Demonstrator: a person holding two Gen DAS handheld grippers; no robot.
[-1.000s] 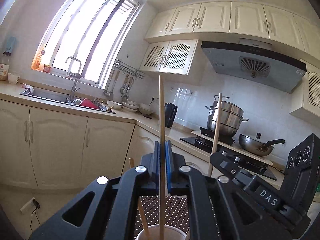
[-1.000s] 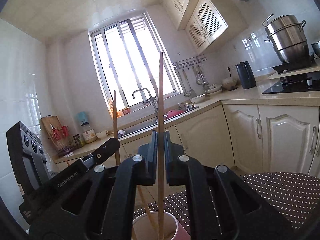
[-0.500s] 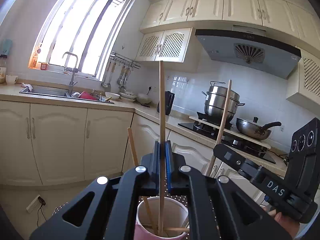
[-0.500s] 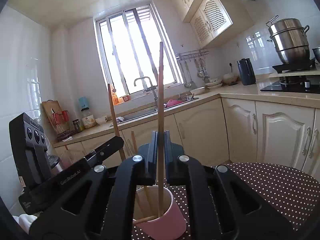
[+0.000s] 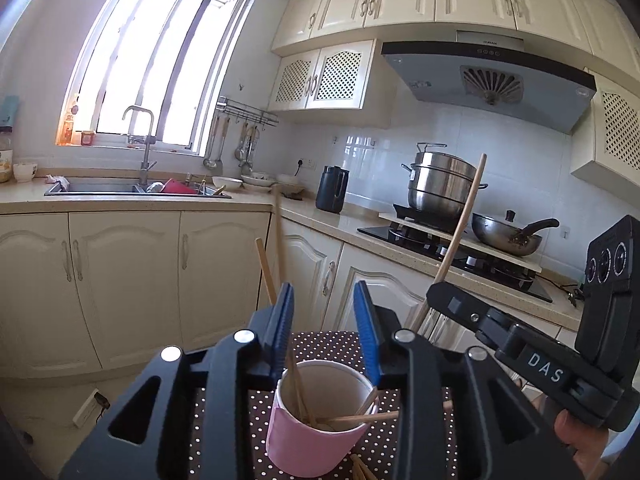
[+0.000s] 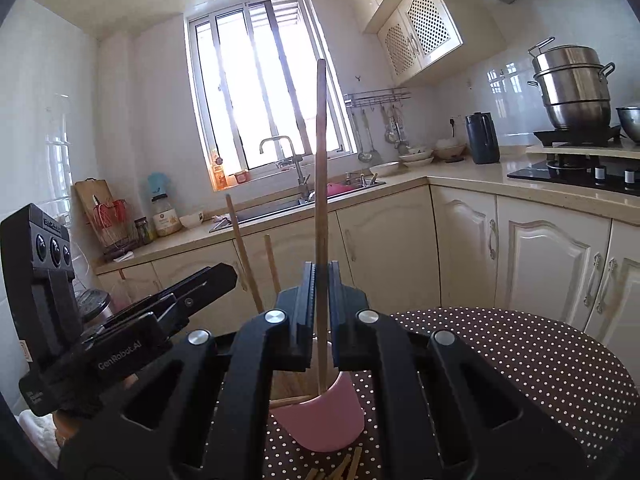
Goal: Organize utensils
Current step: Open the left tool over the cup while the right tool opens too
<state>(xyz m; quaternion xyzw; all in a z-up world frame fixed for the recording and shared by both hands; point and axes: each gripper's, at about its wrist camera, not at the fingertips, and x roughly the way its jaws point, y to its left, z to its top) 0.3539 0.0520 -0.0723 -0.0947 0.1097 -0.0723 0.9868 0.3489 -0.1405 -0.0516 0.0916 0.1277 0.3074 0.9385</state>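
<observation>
A pink cup (image 5: 316, 420) stands on the dotted tablecloth (image 6: 500, 352), just below both grippers. In the left wrist view my left gripper (image 5: 324, 320) has its blue pads apart, and the jaws are opening. A wooden chopstick (image 5: 279, 240) stands loose in the cup, leaning by the left pad beside a shorter one (image 5: 264, 264). My right gripper (image 6: 321, 280) is shut on an upright chopstick (image 6: 320, 160) whose lower end dips into the pink cup (image 6: 324, 416). From the left wrist view the right gripper (image 5: 434, 300) shows at the right with that chopstick (image 5: 460, 240).
Several loose chopsticks (image 6: 348, 464) lie on the cloth in front of the cup. Cream cabinets (image 5: 120, 272), a sink (image 5: 136, 188), a black kettle (image 5: 332, 194) and a stove with pots (image 5: 440, 188) line the walls behind. A hand (image 5: 576, 436) holds the right gripper.
My left gripper's jaws have parted and let go of their chopstick, which now leans in the cup. Both grippers have sunk toward the cup, and the right one still holds its chopstick.
</observation>
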